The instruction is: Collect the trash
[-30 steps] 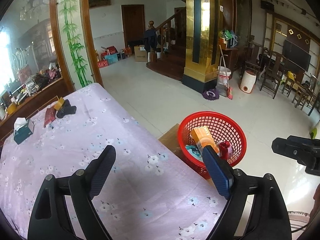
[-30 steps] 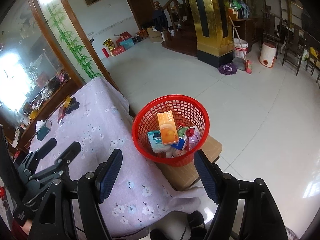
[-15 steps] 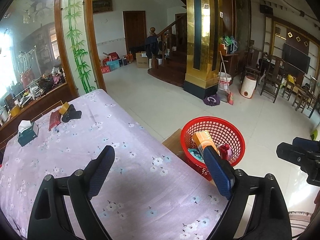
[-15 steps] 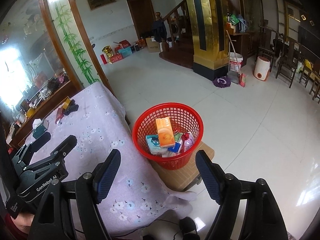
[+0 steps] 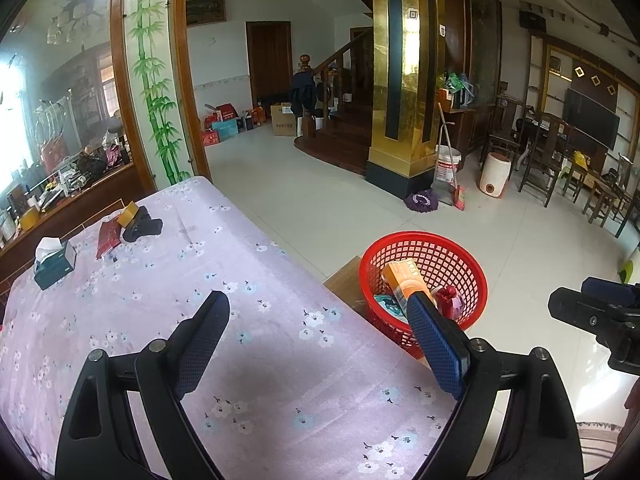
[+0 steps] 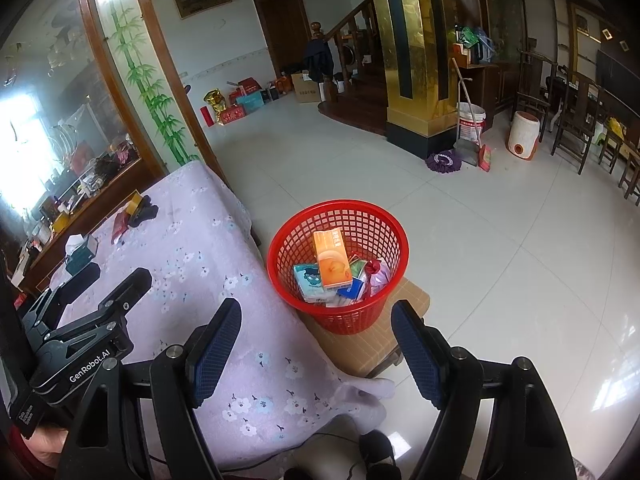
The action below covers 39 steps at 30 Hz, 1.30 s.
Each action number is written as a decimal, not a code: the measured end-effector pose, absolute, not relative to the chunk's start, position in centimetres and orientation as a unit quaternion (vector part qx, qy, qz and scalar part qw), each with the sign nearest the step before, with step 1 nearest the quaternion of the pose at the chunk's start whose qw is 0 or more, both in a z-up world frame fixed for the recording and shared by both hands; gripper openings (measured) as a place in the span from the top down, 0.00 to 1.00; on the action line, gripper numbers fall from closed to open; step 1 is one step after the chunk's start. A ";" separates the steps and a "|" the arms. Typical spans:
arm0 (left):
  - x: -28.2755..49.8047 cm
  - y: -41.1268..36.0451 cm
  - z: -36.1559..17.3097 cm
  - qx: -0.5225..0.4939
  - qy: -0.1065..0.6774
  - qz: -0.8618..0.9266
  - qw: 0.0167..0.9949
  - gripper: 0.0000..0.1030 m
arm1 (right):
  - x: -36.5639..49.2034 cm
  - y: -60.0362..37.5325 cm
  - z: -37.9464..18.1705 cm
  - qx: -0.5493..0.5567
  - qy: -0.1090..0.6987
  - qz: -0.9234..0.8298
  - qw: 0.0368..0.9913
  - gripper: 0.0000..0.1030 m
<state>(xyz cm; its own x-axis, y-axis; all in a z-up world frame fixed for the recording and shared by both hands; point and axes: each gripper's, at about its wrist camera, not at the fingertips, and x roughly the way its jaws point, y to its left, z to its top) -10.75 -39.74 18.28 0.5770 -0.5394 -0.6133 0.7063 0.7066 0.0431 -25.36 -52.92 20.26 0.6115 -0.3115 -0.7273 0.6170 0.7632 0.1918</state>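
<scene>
A red mesh basket (image 6: pixel 280 264) stands on a low wooden stool (image 6: pixel 372 340) beside the table; it also shows in the left wrist view (image 5: pixel 460 252). It holds an orange box (image 6: pixel 330 260), a teal packet (image 6: pixel 308 280) and other wrappers. My left gripper (image 5: pixel 318 336) is open and empty above the table's flowered cloth (image 5: pixel 180 280). My right gripper (image 6: pixel 316 340) is open and empty, above the table's corner, near the basket. The left gripper also shows in the right wrist view (image 6: pixel 86 292).
At the table's far end lie a teal tissue box (image 5: pixel 54 262), a red packet (image 5: pixel 108 236), a tape roll (image 5: pixel 130 214) and a dark object (image 5: pixel 144 228). Beyond are tiled floor, a gold pillar (image 5: pixel 404 80), a bucket with mop (image 5: pixel 446 168) and chairs (image 5: pixel 548 160).
Both grippers have drawn back and risen a little, so the basket looks smaller and farther. Both stay open and empty.
</scene>
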 end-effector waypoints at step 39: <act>-11.1 -39.6 17.6 0.143 0.311 -0.360 0.868 0.13 | -25.5 -53.2 19.1 0.223 0.362 -0.265 0.866 0.20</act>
